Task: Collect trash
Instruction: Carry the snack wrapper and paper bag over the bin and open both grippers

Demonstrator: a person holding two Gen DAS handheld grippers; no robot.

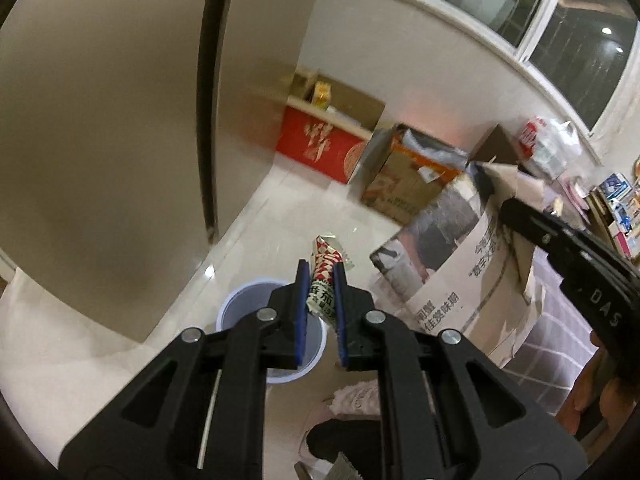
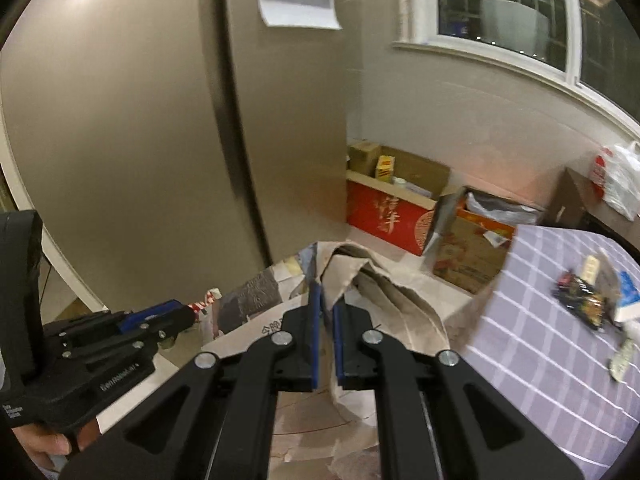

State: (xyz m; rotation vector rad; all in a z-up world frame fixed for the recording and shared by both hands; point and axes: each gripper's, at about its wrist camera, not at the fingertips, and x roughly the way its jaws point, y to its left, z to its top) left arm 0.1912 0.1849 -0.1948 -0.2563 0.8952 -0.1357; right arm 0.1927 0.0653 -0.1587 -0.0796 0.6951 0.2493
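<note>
The left gripper [image 1: 321, 276] has its jaws closed on a red-and-white wrapper [image 1: 325, 276], held above the white bin [image 1: 236, 300] on the floor. Beside the bin, the right gripper [image 2: 327, 300] pinches a fold of newspaper [image 2: 372, 280] at the worktop [image 2: 560, 360] edge.

two claws [image 1: 320, 280] [image 2: 326, 300]; one snack wrapper [image 1: 322, 280], one newspaper [image 2: 360, 280], one bin [image 1: 244, 304], two cardboard boxes [image 2: 388, 212] [image 2: 472, 252]
</note>
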